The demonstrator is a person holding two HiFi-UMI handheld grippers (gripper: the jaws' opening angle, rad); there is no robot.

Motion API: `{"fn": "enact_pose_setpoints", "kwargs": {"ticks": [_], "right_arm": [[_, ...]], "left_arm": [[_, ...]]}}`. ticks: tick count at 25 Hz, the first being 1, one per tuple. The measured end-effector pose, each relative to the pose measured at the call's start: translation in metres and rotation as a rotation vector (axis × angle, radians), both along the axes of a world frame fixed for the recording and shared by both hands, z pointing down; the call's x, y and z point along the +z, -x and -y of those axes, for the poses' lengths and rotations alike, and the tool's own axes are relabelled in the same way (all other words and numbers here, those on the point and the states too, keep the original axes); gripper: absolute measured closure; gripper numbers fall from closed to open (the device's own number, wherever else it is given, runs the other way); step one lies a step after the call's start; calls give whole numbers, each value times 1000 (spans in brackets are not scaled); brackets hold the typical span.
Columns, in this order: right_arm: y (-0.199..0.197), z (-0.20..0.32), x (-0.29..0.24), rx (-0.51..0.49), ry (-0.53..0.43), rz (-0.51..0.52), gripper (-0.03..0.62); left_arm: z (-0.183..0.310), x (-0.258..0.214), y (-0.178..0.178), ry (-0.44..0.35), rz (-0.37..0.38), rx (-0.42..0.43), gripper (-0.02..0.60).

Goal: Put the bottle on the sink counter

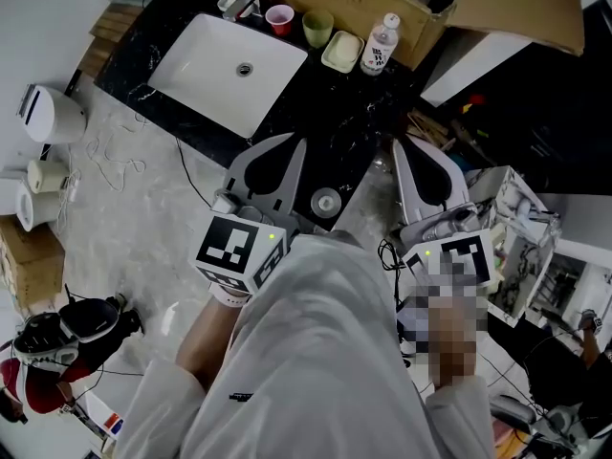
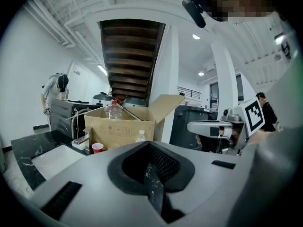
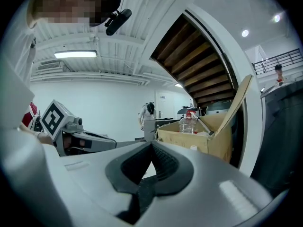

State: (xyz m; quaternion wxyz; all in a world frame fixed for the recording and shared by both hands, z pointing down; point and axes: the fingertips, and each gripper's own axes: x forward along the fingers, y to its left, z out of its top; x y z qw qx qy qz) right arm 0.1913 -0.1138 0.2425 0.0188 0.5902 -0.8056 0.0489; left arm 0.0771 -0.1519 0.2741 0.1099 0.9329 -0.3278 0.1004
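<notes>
While you rest both tools close to your body, neither carries anything: your left gripper [image 1: 290,147] is clenched with its jaws meeting tip to tip, and your right gripper [image 1: 403,149] is likewise clenched on nothing (each gripper view shows the pads pressed together with only the room beyond them). The bottle [image 1: 381,44] stands upright at the far side of the dark desk [image 1: 354,113], just beside the cardboard box [image 1: 411,17] and next to a pale dish [image 1: 341,52]. A green cup [image 1: 317,29] and a red cup [image 1: 279,18] extend that row to the left. The white sink basin [image 1: 210,60] fills the left part of the desk.

Judged from this layout, the bottle already occupies the desk, so the placing step looks complete, and shut, empty grippers suit a moment that requires no grasp.

For open room, note the bare dark strip between the basin and the box, reaching the near edge just ahead of your gripper tips. The box flap bounds that strip on the right, and a white equipment frame [image 1: 521,242] crowds your right gripper's outer side.
</notes>
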Motion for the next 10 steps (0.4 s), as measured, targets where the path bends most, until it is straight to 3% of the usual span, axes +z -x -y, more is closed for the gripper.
{"fn": "enact_pose_setpoints", "kwargs": {"ticks": [10], "right_arm": [[5, -2, 0, 9, 13, 19, 582]], "left_arm": [[-4, 3, 7, 21, 14, 1, 575]]}}
